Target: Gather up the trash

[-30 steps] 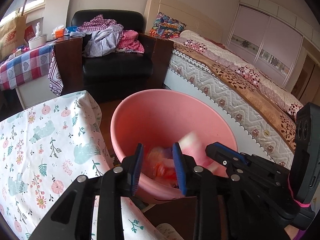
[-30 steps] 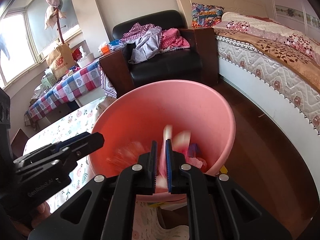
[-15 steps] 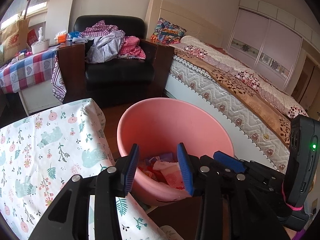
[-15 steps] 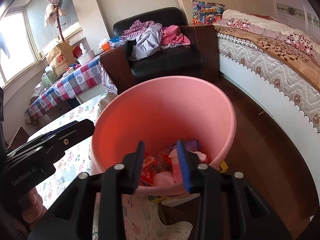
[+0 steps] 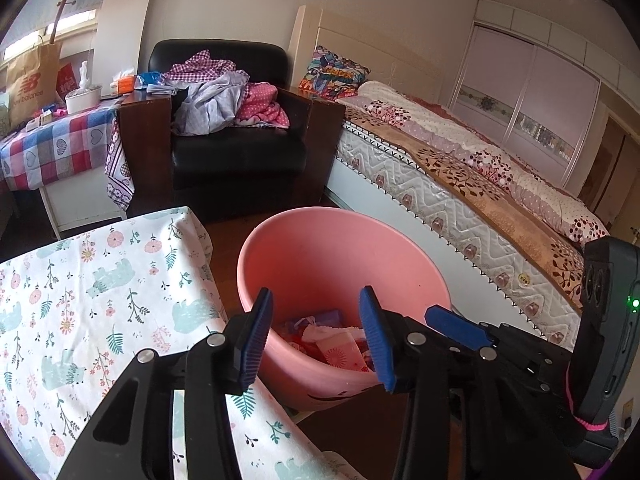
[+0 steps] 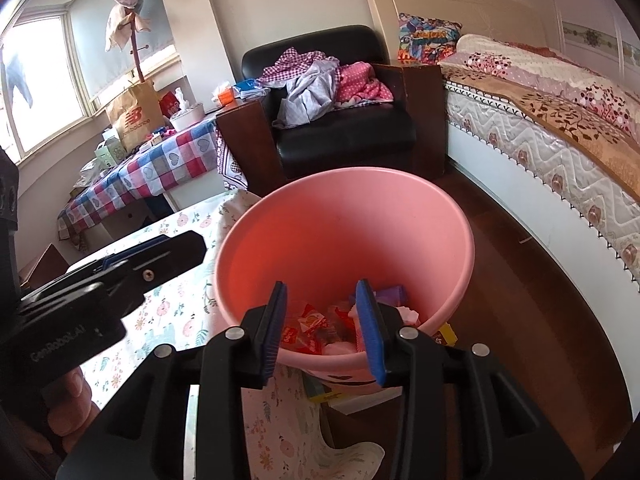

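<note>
Stood upright on the dark wooden floor (image 6: pixel 532 312), the pink bin (image 5: pixel 320 256) — mouth facing straight up, long axis vertical, walls flaring toward the rim — just beside the corner of the table (image 5: pixel 80 304) draped in a floral cloth, with the bed (image 5: pixel 460 184) on its far side. Held a loose heap of trash (image 6: pixel 320 328) at the bottom: red and pink wrappers, a purple scrap, lying every which way. Hung above the near rim, both grippers angled down into the opening. Was spreading its blue pads wide, the left gripper (image 5: pixel 316 334), nothing between them. Stood at a narrower gap, the right gripper (image 6: pixel 322 326) — likewise empty, pads clear of the wrappers seen through the gap. Sat further back, a black armchair (image 5: pixel 236 148) piled with clothes (image 5: pixel 224 100).
</note>
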Tool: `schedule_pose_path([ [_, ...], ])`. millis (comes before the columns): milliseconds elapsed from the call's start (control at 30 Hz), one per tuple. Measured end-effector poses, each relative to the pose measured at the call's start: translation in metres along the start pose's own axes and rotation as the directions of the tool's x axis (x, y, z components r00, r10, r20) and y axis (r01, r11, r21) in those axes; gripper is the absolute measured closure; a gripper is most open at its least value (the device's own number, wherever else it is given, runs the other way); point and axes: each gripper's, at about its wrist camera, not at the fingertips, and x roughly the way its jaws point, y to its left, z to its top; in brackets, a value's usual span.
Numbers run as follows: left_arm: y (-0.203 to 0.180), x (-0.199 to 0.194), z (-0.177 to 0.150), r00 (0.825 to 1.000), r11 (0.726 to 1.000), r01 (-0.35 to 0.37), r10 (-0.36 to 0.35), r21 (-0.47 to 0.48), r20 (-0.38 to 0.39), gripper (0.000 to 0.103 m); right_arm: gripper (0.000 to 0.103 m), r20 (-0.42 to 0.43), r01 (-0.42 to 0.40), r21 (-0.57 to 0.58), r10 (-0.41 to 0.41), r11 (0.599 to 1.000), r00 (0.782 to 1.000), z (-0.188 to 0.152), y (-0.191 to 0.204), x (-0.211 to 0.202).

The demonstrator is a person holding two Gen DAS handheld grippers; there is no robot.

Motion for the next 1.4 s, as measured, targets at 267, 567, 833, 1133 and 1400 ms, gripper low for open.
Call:
schedule_pose_path([
  [267,-0.001,-0.008,0.000,1.000,1.000,0.001,-0.001,0.010,0.006,0.058,0.054,0.022,-0.002,-0.045,0.003,0.999,1.000,0.000,0.013,-0.013],
  [567,-0.001,-0.026,-0.007,1.000,1.000,-0.015,0.015,0.011,0.011,0.046,0.053,0.036,0.005,-0.078,-0.002,0.997,0.999,-0.002,0.026,-0.021],
  [833,0.010,-0.045,-0.015,0.996,0.996,-0.079,0.080,-0.039,0.035,0.045,0.053,0.045,-0.007,-0.136,0.013,0.991,0.999,-0.011,0.043,-0.033],
  [1133,0.009,-0.071,-0.025,0.992,0.993,-0.107,0.109,-0.040,0.064,0.045,0.052,0.062,-0.024,-0.122,0.032,0.992,0.998,-0.017,0.053,-0.046],
  [1400,0.016,-0.089,-0.039,0.989,0.990,-0.125,0.130,-0.068,0.074,0.045,0.045,0.075,-0.012,-0.145,0.023,0.989,0.997,-0.025,0.063,-0.054],
])
